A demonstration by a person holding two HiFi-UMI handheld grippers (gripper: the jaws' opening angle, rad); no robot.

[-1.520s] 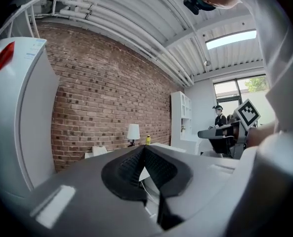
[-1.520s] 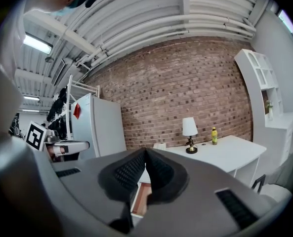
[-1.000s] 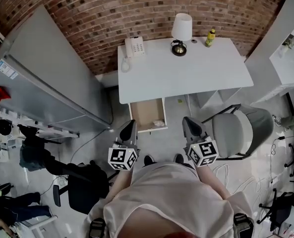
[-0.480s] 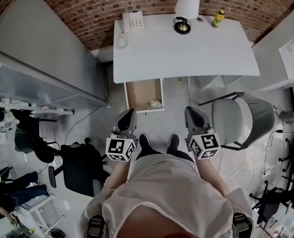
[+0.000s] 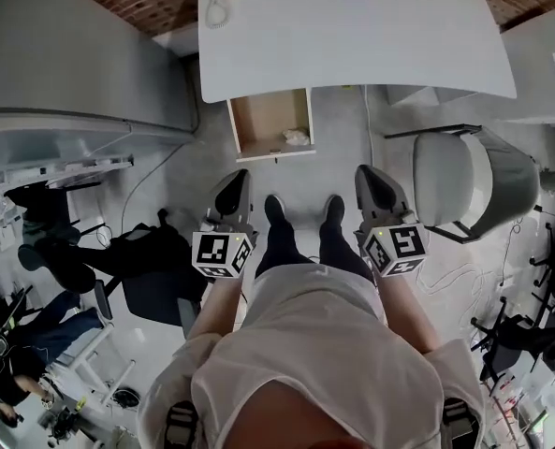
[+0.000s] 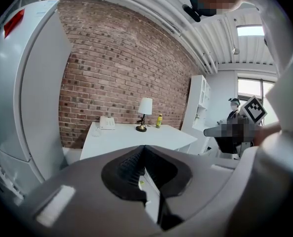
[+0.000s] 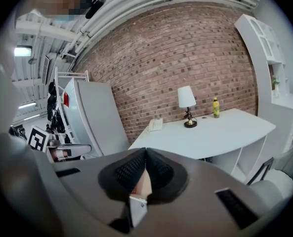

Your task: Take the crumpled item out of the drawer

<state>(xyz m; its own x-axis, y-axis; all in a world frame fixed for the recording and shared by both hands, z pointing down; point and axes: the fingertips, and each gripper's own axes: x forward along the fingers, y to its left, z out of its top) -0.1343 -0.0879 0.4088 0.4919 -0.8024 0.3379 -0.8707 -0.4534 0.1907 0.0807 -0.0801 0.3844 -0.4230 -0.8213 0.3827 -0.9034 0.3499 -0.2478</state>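
Observation:
A small white crumpled item lies in the near right corner of the open wooden drawer, which is pulled out from under the white desk. My left gripper hangs shut and empty in front of the drawer, a short way from its front panel. My right gripper is level with it, right of the drawer, also shut with nothing between its fingers. In the left gripper view the left gripper points at the desk. In the right gripper view the right gripper has its tips touching.
A grey swivel chair stands right of my right gripper. A black chair is at my left. A tall grey fridge flanks the desk's left. On the desk are a phone, a lamp and a yellow bottle.
The head view has tipped down and moved forward: desk and drawer have slid up the frame and look larger. Both grippers stay shut and are nearer the drawer.

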